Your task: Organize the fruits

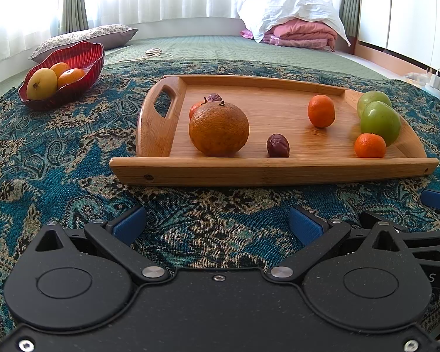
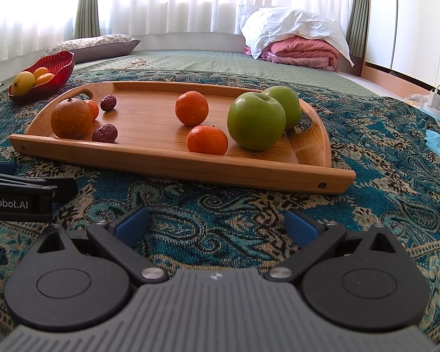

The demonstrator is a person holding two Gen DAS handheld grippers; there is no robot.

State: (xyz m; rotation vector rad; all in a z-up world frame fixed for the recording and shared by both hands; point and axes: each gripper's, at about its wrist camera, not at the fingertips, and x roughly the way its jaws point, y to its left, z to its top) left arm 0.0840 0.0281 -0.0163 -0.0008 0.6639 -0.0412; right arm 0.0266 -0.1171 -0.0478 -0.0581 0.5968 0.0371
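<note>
A wooden tray (image 1: 272, 170) (image 2: 161, 158) lies on the patterned cloth. On it are a large orange (image 1: 219, 129) (image 2: 71, 118), three small tangerines (image 1: 321, 111) (image 2: 191, 108), two dark dates (image 1: 277, 145) (image 2: 104, 133) and two green apples (image 1: 380, 121) (image 2: 255, 121). A red glass bowl (image 1: 82, 58) (image 2: 58, 67) at the far left holds a yellow fruit and two oranges. My left gripper (image 1: 217, 224) is open and empty, short of the tray's front edge. My right gripper (image 2: 217, 223) is open and empty, also short of the tray.
The blue patterned cloth (image 1: 58, 161) covers a bed. A pillow (image 1: 85, 39) and folded pink and white bedding (image 1: 296, 26) lie at the back. A cable (image 1: 152, 52) lies on the green cover. The left gripper's side shows at the left of the right wrist view (image 2: 17, 196).
</note>
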